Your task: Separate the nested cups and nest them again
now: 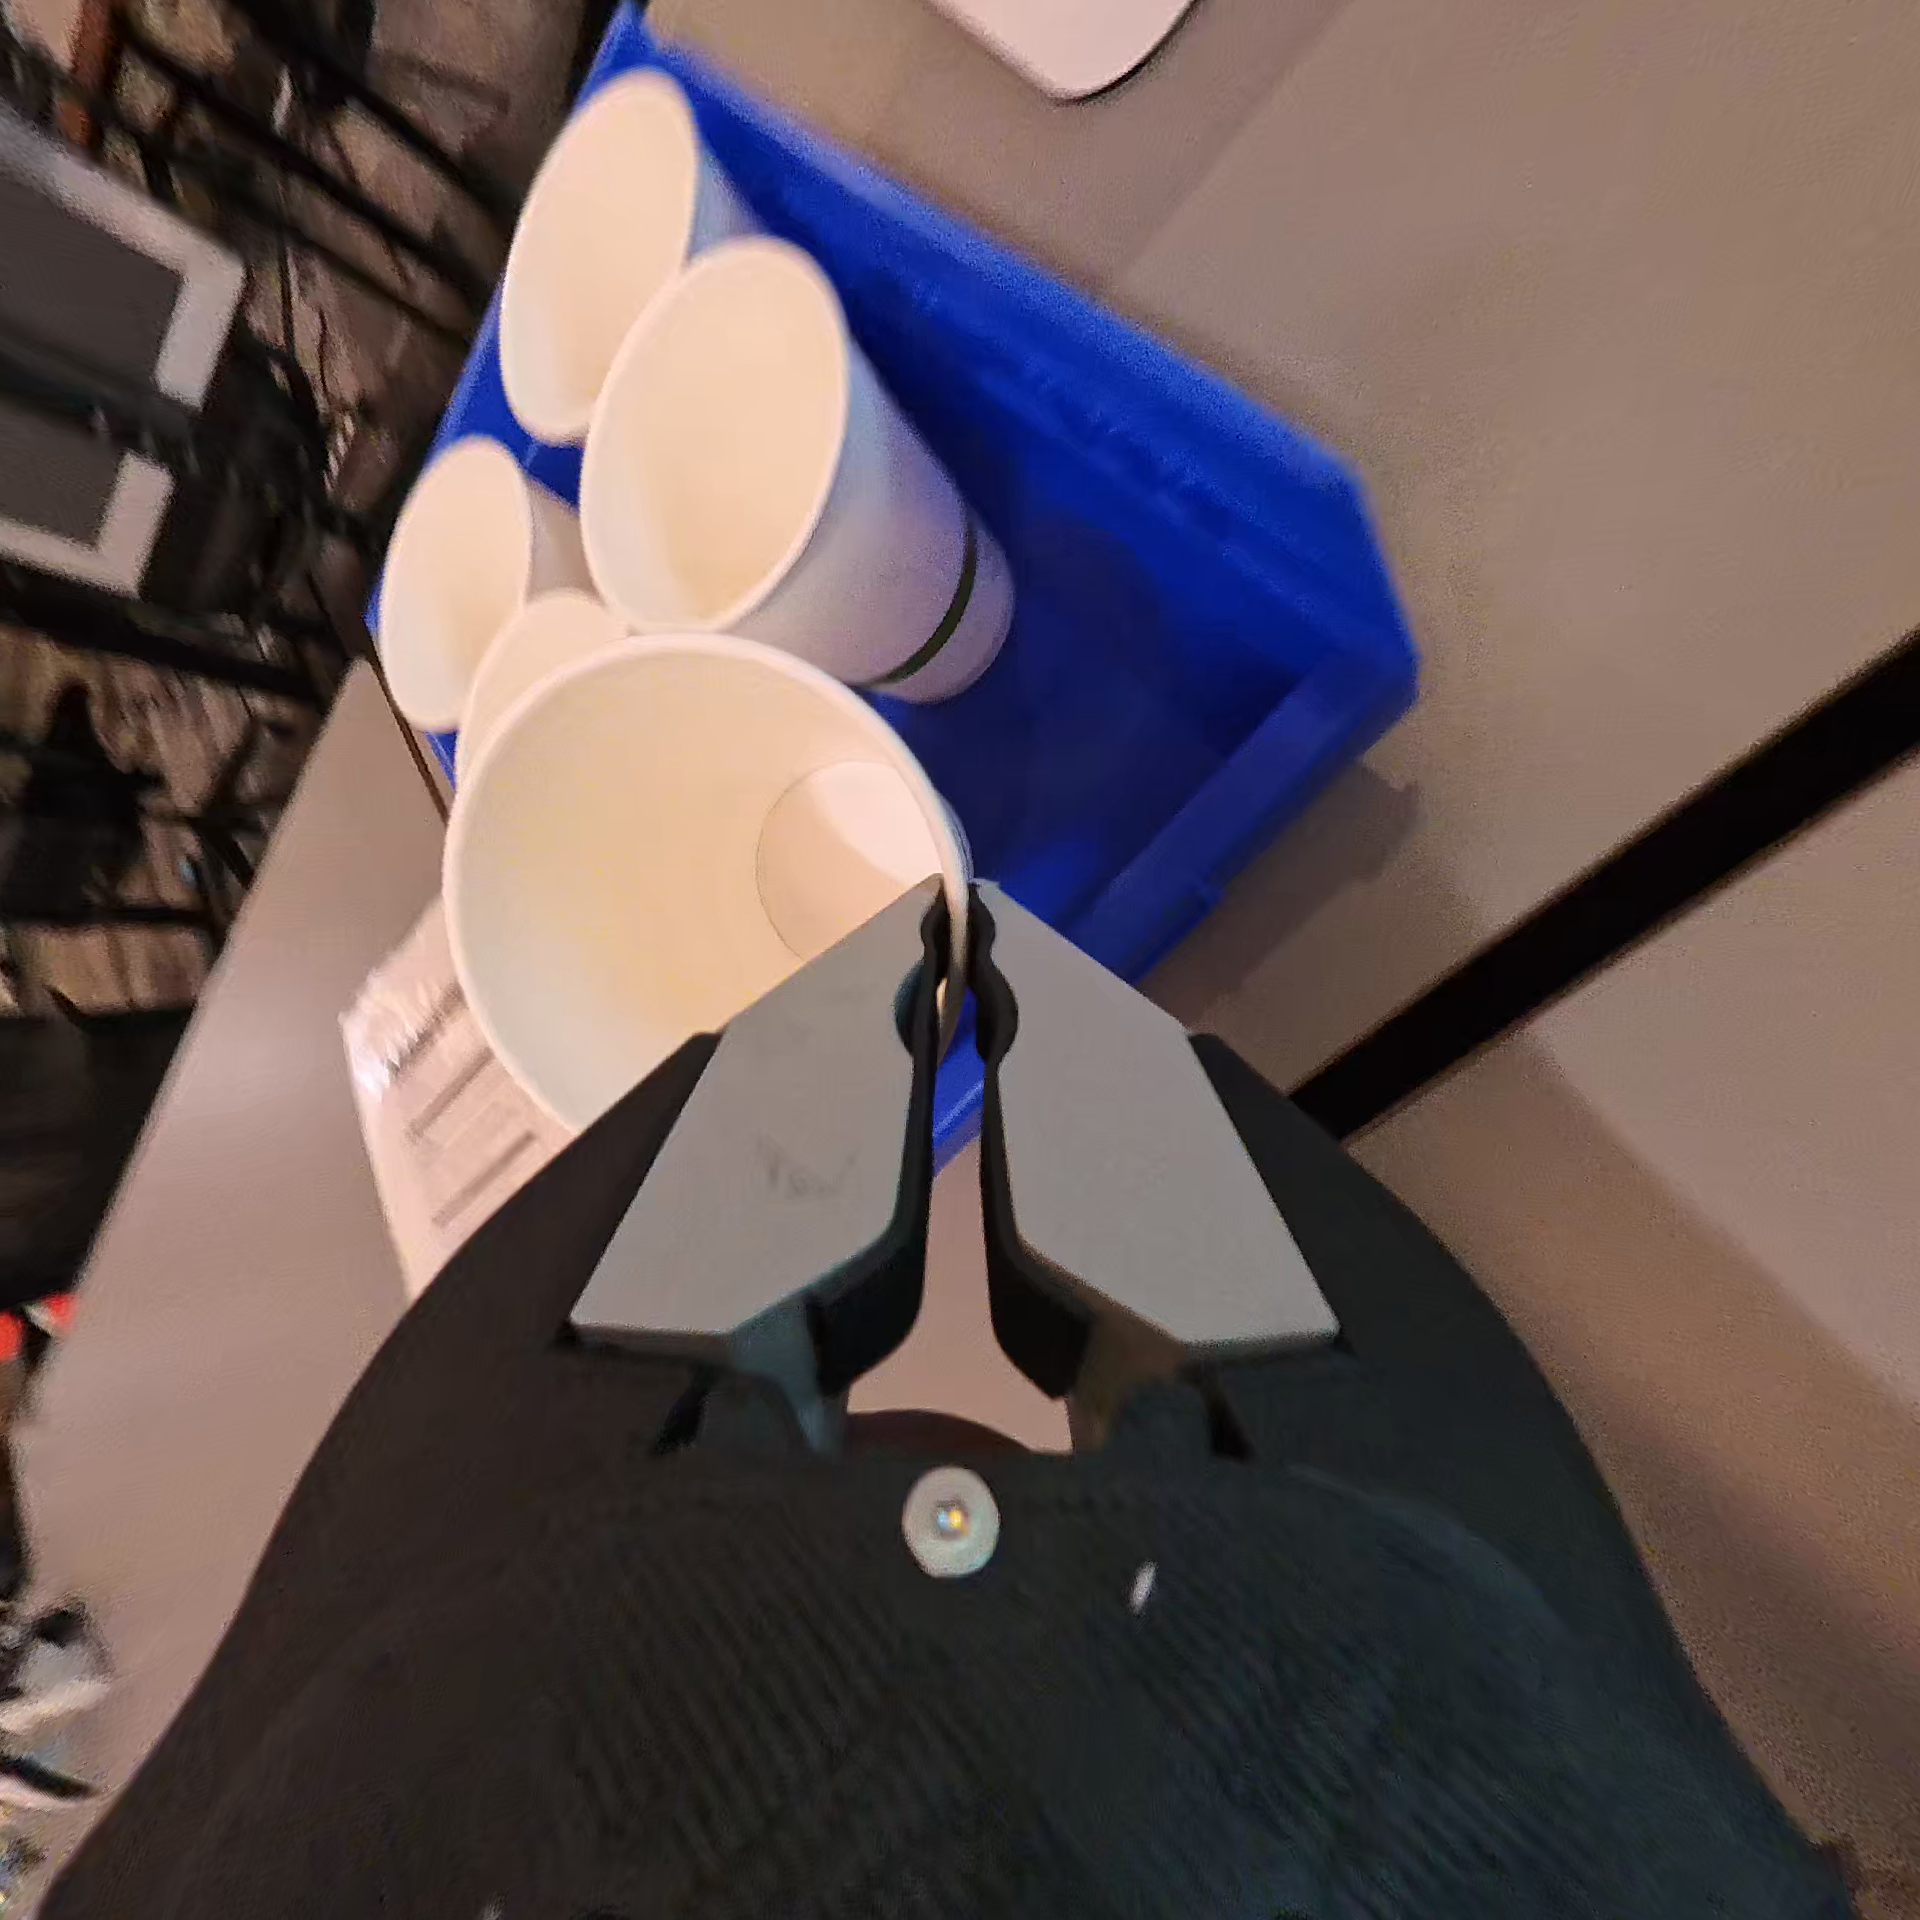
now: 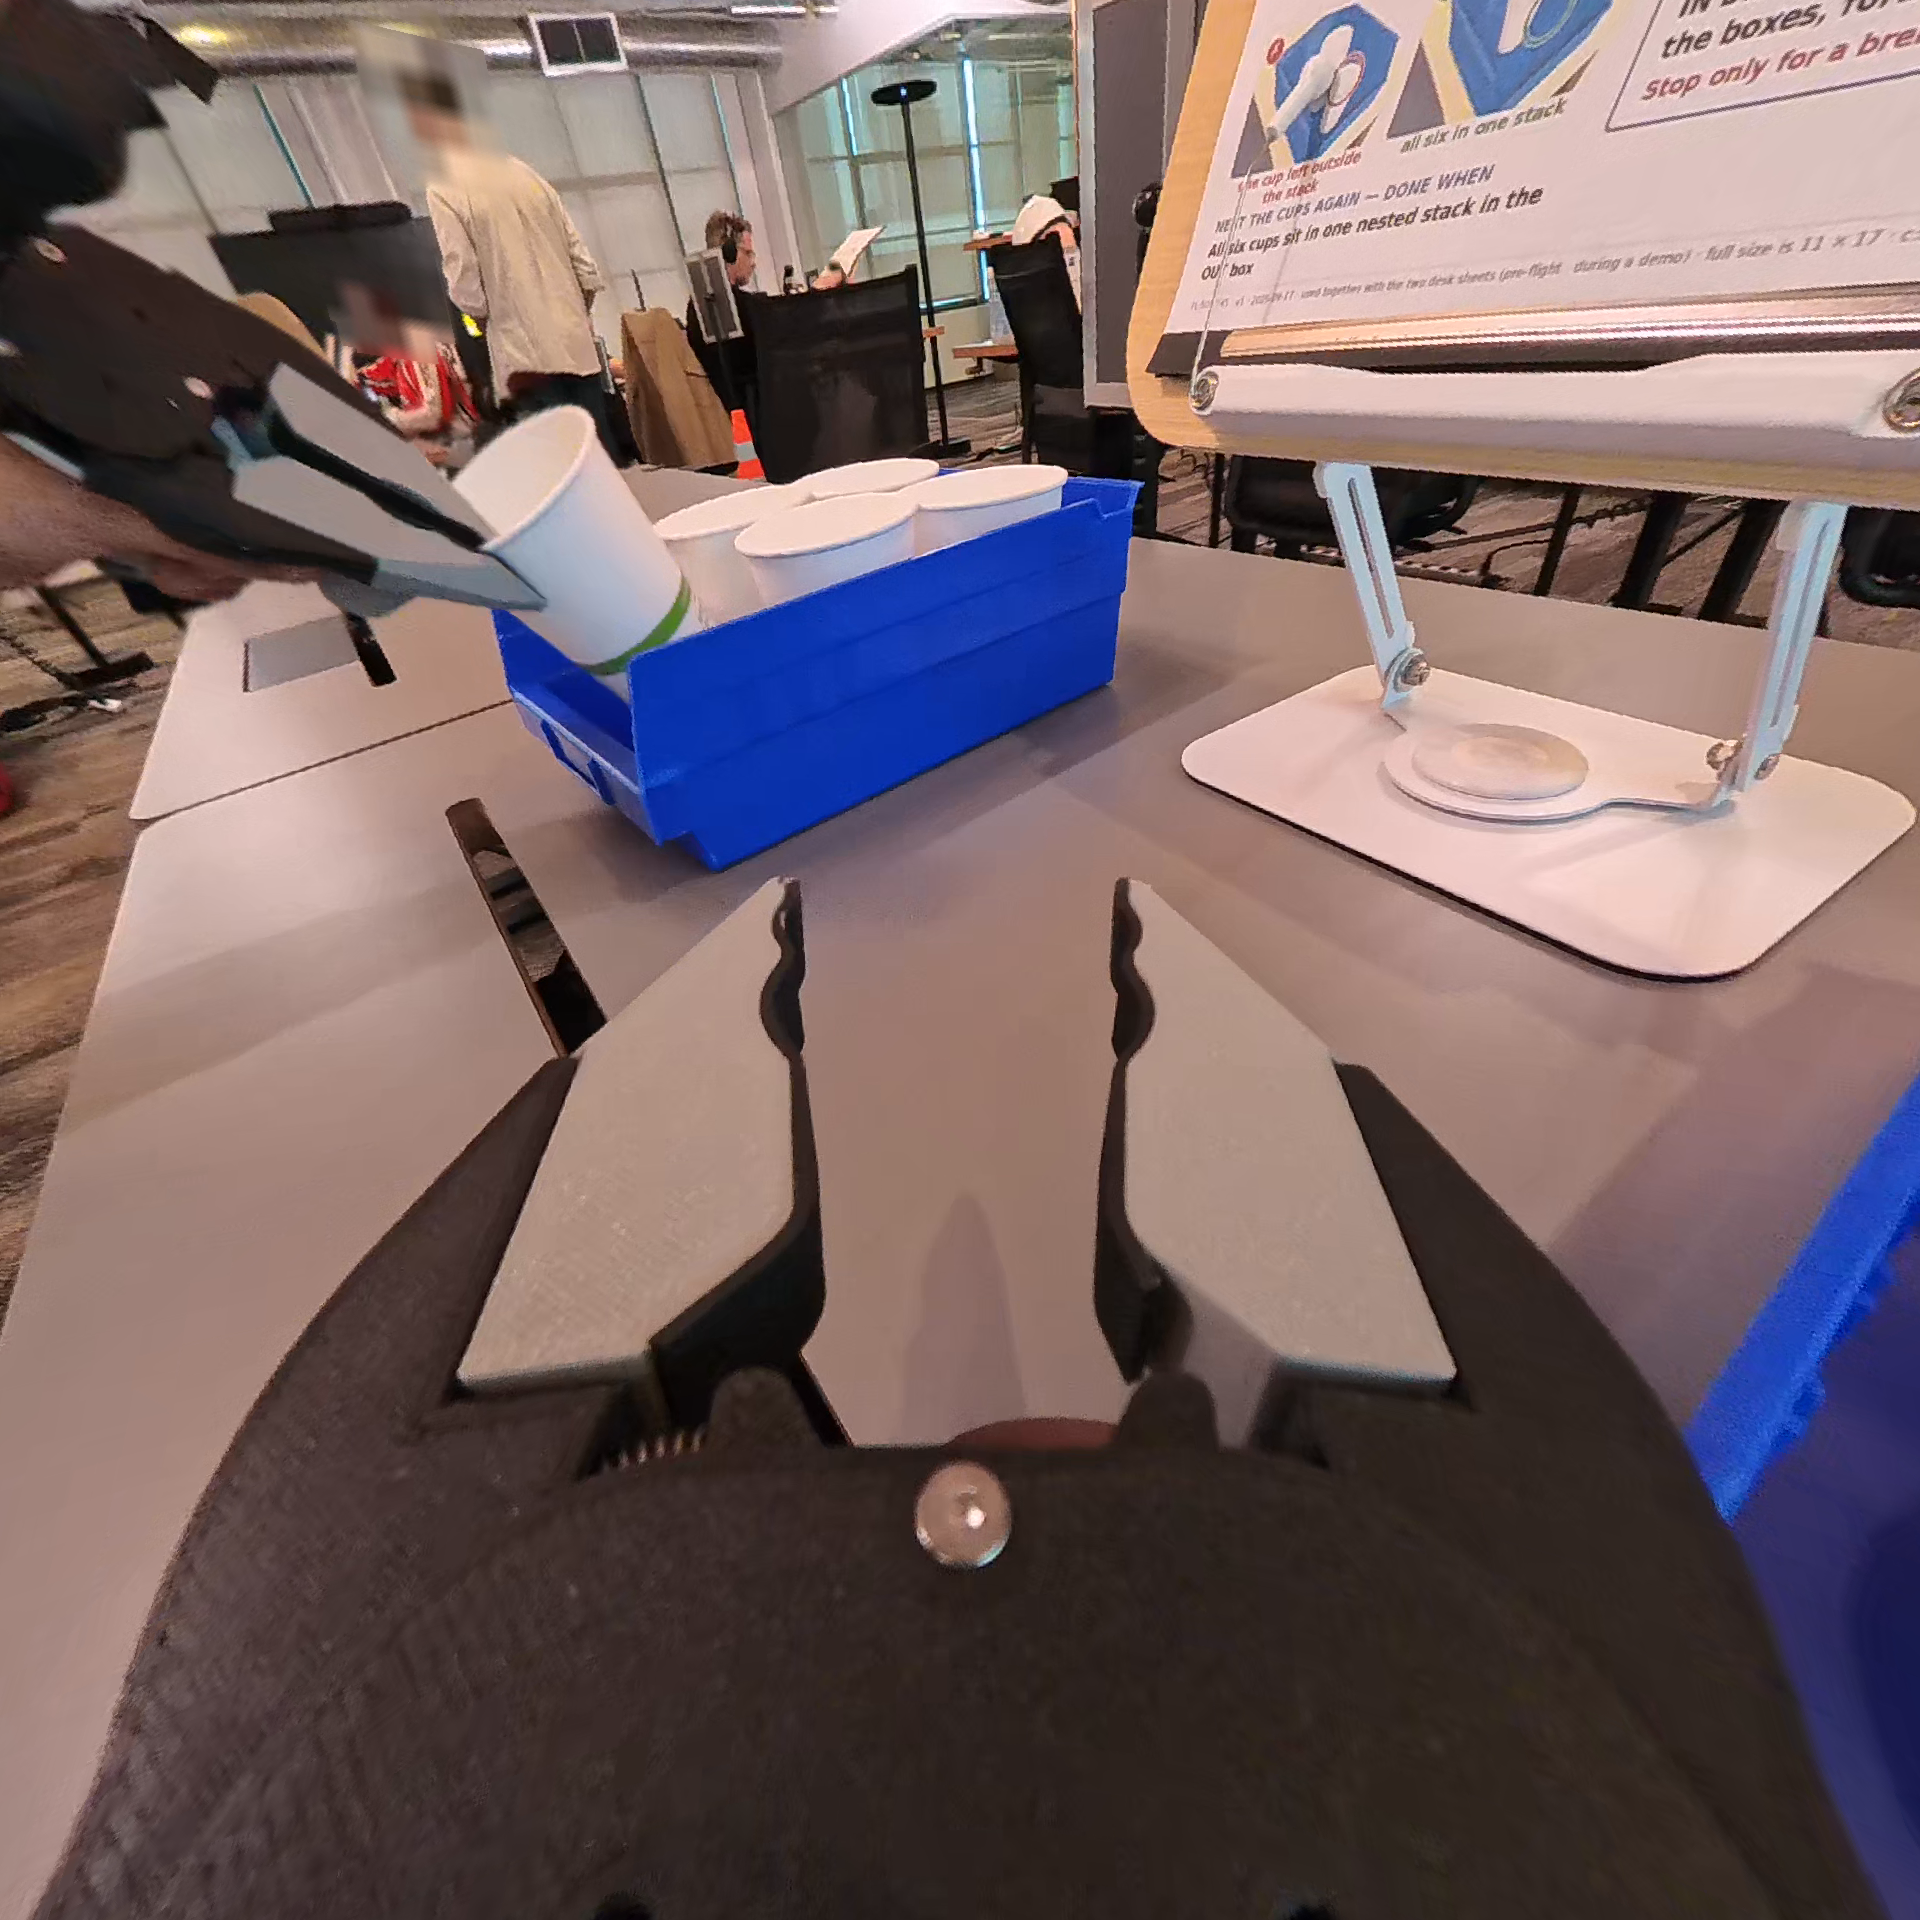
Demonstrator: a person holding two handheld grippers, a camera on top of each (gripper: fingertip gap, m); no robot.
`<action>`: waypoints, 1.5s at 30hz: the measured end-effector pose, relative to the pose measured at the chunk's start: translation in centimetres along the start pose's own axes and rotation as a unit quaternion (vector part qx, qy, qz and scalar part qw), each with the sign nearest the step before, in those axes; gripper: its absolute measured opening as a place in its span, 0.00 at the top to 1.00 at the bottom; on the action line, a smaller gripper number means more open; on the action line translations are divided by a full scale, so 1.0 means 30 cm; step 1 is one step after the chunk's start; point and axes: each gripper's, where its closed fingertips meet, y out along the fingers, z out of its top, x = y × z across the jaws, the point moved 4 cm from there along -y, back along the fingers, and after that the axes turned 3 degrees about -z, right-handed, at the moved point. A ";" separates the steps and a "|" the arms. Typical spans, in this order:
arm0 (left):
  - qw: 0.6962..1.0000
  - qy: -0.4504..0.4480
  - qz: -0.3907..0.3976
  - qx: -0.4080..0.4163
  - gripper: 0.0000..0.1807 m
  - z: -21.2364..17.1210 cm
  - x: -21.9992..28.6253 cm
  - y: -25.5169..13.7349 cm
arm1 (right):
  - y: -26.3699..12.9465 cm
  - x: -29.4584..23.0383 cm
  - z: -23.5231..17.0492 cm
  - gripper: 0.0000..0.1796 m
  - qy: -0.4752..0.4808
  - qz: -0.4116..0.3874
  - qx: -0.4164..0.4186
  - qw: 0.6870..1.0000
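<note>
My left gripper (image 1: pixel 956 935) is shut on the rim wall of a white paper cup (image 1: pixel 644 862) with a green band near its base. It holds the cup tilted, with its base inside the near left end of a blue bin (image 1: pixel 1195 623). Several more white cups (image 1: pixel 727 436) stand upright in that bin. In the right wrist view the left gripper (image 2: pixel 499 577) clamps the tilted cup (image 2: pixel 582 540) at the bin's (image 2: pixel 862 686) left end. My right gripper (image 2: pixel 956 935) is open and empty, low over the grey table, well short of the bin.
A white stand (image 2: pixel 1558 831) carrying an instruction board (image 2: pixel 1558 208) sits at the right. A second blue bin's edge (image 2: pixel 1808 1299) shows at the far right. A printed sheet (image 1: pixel 436 1122) lies on the table by the first bin. People and chairs are in the background. The grippers' ends are close to 30 cm from one another.
</note>
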 end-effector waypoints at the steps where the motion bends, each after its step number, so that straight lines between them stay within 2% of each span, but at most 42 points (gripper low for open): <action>1: 1.000 0.029 -0.001 0.005 1.00 0.026 0.015 -0.025 | 0.003 -0.005 0.001 0.68 0.000 0.006 -0.002 1.000; 4: 0.996 0.088 -0.004 0.030 1.00 0.114 0.066 -0.101 | 0.016 -0.040 0.001 0.71 -0.023 0.035 -0.017 0.999; 6: 0.993 0.100 -0.027 0.061 1.00 0.177 0.121 -0.147 | 0.035 -0.040 0.006 0.72 -0.050 -0.001 -0.026 0.998; 8: 0.990 0.104 -0.041 0.085 1.00 0.233 0.169 -0.180 | 0.052 -0.068 0.036 0.72 -0.036 -0.009 -0.016 0.999; 16: 0.972 0.200 -0.052 0.110 1.00 0.369 0.328 -0.266 | 0.034 -0.253 0.325 0.69 0.001 0.057 0.026 0.998; 19: 0.964 0.238 -0.058 0.106 1.00 0.401 0.399 -0.272 | 0.036 -0.311 0.406 0.70 0.005 0.081 0.012 0.997; 22: 0.955 0.275 -0.051 0.098 1.00 0.423 0.459 -0.258 | 0.085 -0.325 0.380 0.73 -0.035 0.063 -0.062 0.996; 24: 0.953 0.279 -0.057 0.102 1.00 0.438 0.493 -0.245 | 0.115 -0.319 0.329 0.85 -0.065 0.049 -0.119 0.990; 28: 0.952 0.289 -0.050 0.090 1.00 0.431 0.540 -0.201 | 0.125 -0.290 0.263 0.94 -0.091 0.035 -0.172 0.980; 32: 0.956 0.259 -0.042 0.130 0.97 0.450 0.578 -0.200 | 0.108 -0.252 0.224 1.00 -0.116 -0.004 -0.182 0.976; 34: 0.959 0.234 -0.028 0.155 0.90 0.470 0.581 -0.223 | 0.096 -0.241 0.219 1.00 -0.081 0.010 -0.177 0.981; 38: 0.958 0.160 -0.041 0.234 0.87 0.502 0.576 -0.303 | 0.046 -0.169 0.235 1.00 -0.021 0.013 -0.165 0.986; 40: 0.945 0.111 -0.067 0.299 0.85 0.514 0.569 -0.361 | -0.009 -0.108 0.263 1.00 -0.006 0.003 -0.156 0.988; 42: 0.918 0.056 -0.120 0.373 0.89 0.518 0.569 -0.405 | -0.093 -0.014 0.322 1.00 -0.005 -0.030 -0.139 0.990; 44: 0.902 0.018 -0.168 0.398 0.91 0.500 0.577 -0.369 | -0.196 0.102 0.404 1.00 0.004 -0.068 -0.123 0.990; 45: 0.905 0.014 -0.179 0.385 0.91 0.485 0.584 -0.316 | -0.247 0.159 0.446 1.00 0.013 -0.085 -0.117 0.989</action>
